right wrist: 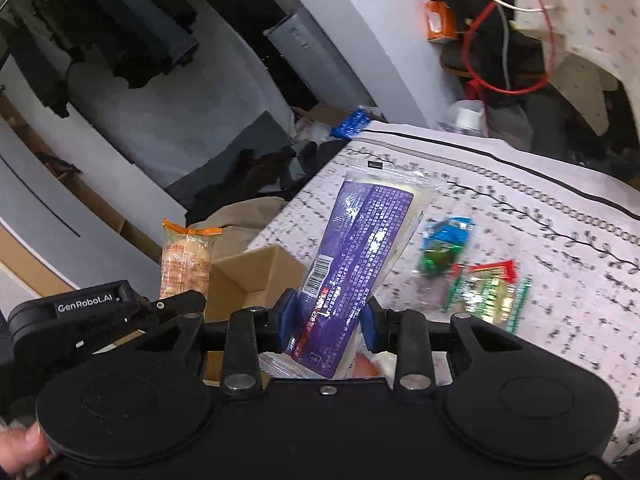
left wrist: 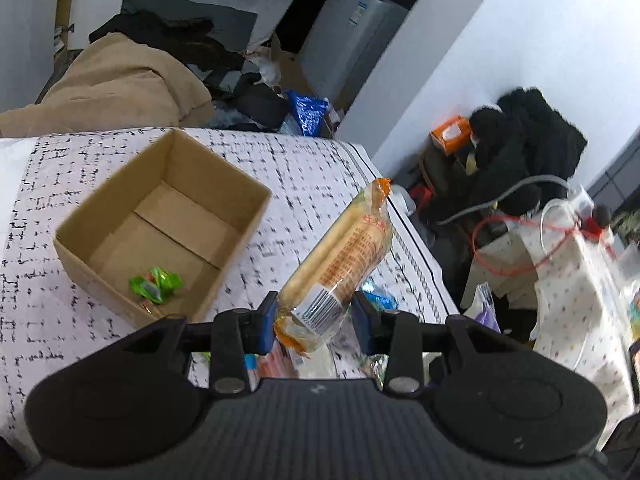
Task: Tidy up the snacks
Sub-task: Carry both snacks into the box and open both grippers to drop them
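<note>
The left gripper (left wrist: 314, 322) has its blue-padded fingers (left wrist: 267, 326) pinching the lower, barcode end of an orange-trimmed cracker pack (left wrist: 340, 260), which slants up and away from them, lifted clear of the patterned cloth (left wrist: 304, 176) on the counter. In the right wrist view the same pack (right wrist: 186, 258) stands upright above the left gripper's black body, just beside the cardboard box (right wrist: 248, 276).

That cardboard box (left wrist: 160, 224) sits open-topped on the cloth toward the counter's left side, well in from its far edge. Its flaps lie flat on the bottom. Inside, near the closest corner, lies a small cluster of green-wrapped candies (left wrist: 156, 282); the rest of the floor is bare cardboard.

The right gripper (right wrist: 330, 320) has its fingers (right wrist: 289, 312) closed on the lower part of a purple snack pack (right wrist: 360, 240) with a clear wrapper and pale contents, the barcode near the grip. The pack tilts up and forward over the cloth (right wrist: 540, 216).

Still lying on the cloth to the right of that pack are a blue-and-green wrapped snack (right wrist: 444, 250) and, nearer the gripper, a clear packet with red and green edging (right wrist: 486, 292). Both are blurred, so their print cannot be read. A fingertip (right wrist: 20, 448) shows at the lower left corner of the right wrist view.
</note>
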Motion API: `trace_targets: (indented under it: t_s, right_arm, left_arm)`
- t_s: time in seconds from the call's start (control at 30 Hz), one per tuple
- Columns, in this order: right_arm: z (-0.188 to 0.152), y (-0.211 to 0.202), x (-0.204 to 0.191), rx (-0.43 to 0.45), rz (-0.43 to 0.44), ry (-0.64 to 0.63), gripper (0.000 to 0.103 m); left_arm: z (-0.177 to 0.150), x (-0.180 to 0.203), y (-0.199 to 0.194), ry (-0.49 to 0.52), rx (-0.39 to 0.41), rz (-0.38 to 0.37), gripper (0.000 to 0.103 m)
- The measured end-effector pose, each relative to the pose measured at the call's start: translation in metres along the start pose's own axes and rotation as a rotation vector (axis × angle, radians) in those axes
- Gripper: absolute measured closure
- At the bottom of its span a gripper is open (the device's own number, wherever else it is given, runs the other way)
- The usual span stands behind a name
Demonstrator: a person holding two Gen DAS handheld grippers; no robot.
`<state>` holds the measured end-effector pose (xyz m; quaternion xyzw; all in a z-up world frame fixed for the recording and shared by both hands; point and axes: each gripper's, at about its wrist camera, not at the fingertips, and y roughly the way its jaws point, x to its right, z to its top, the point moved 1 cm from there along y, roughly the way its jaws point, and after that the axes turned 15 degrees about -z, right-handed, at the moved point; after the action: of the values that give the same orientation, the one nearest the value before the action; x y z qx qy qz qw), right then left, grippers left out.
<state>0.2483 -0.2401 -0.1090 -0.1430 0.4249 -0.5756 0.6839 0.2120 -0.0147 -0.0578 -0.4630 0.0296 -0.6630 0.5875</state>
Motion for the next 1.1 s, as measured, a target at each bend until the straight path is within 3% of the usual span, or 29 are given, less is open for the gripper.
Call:
trace_targets:
  t_s: [0.37, 0.5, 0.83, 1.1]
  right_arm:
    - [-0.009, 0.027, -0.065, -0.017, 0.061, -0.073, 0.070]
    - [-0.014, 0.039, -0.086, -0.029, 0.063, -0.102, 0.070]
    - [-0.031, 0.072, -0.128, -0.085, 0.056, -0.148, 0.070]
    - [-0.037, 0.088, -0.151, -0.108, 0.047, -0.193, 0.070]
  left_arm:
    - [0.041, -0.061, -0.023, -0.109, 0.087, 0.016, 0.066]
    - [0.043, -0.087, -0.023, -0.175, 0.094, 0.020, 0.066]
    - [0.048, -0.133, -0.013, -0.276, 0.079, 0.026, 0.078]
    - [0.049, -0.157, -0.012, -0.318, 0.082, 0.067, 0.078]
